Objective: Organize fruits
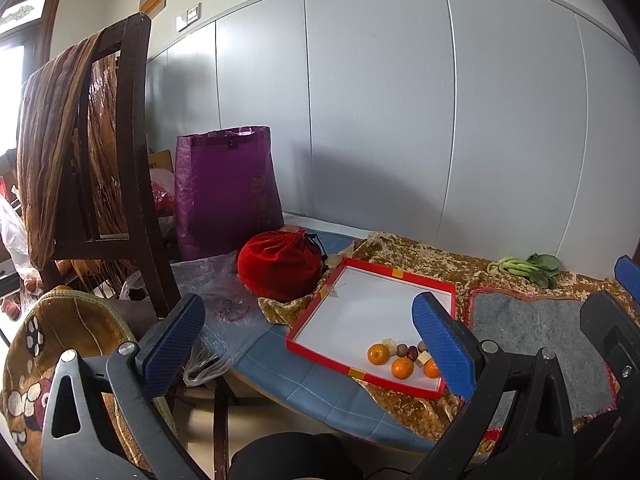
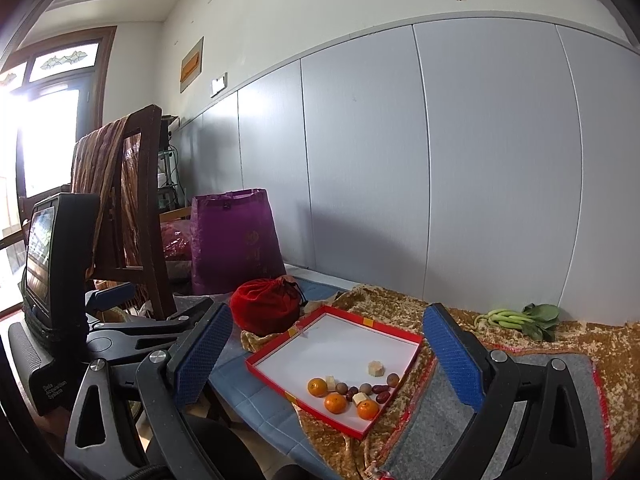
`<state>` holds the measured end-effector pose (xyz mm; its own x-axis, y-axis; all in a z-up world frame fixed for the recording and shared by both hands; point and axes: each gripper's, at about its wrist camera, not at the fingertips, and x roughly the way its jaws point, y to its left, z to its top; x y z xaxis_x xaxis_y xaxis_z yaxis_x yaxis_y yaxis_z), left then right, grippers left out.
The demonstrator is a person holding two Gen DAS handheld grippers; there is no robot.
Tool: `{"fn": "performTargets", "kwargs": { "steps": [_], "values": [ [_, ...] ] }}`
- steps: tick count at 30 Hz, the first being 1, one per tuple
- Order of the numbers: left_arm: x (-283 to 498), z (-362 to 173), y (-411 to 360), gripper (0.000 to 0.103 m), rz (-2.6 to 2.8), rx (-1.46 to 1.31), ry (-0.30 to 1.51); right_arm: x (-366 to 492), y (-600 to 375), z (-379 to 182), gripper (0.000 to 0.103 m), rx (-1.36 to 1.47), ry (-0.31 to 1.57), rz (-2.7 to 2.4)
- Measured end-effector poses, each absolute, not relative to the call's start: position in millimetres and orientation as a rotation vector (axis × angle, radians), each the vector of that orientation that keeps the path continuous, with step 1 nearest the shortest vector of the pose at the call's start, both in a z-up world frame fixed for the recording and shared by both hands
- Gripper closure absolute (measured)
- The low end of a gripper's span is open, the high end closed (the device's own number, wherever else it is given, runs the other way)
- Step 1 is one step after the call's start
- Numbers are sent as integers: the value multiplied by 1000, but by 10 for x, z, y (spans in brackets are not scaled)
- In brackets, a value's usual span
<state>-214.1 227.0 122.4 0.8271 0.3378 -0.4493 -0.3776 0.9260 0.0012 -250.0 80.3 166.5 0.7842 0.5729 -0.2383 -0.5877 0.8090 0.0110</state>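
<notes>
Both grippers hang above the near edge of the table [image 2: 256,400], short of the fruit. The left gripper [image 1: 312,344] has its blue pads spread wide with nothing between them, and the right gripper [image 2: 332,356] is released the same way, gripping nothing. In the right wrist view the left gripper's body and its small screen [image 2: 40,256] sit just to the left.

The table's near edge is bare blue padding. A gold cloth [image 2: 400,304] covers the far and right parts, and a grey mat [image 1: 536,332] with a red border lies on it at the right, with nothing on it. Open room is above that mat and over the far half of the tray.

The tray [image 1: 390,270], a shallow red-rimmed box with a white floor, lies at an angle in the middle of the table. All its contents crowd the near corner: three oranges [image 2: 335,403], several small dark red fruits [image 2: 382,396], a few round brown ones [image 2: 393,379], and pale cut chunks [image 2: 376,368], one standing a little apart toward the tray's middle.

A red velvet pouch [image 1: 280,266], drawn shut, sits just beyond the tray's far left corner. A purple bag [image 1: 226,188] stands against the wall at the far left edge, beside a wooden chair [image 1: 132,152]. A bunch of green vegetable [image 2: 520,318] lies near the far right edge.
</notes>
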Motion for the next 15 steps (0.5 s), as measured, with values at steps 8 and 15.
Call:
{"fn": "performTargets", "kwargs": {
  "steps": [8,15],
  "values": [
    [-2112,1177,2346,0,390,-106,469,-2479,880,1659,6,-75,243,633],
    [-2092,1157,2383,0,396,-113,475,-2457,945,1648,6,-83,248,640]
  ]
}}
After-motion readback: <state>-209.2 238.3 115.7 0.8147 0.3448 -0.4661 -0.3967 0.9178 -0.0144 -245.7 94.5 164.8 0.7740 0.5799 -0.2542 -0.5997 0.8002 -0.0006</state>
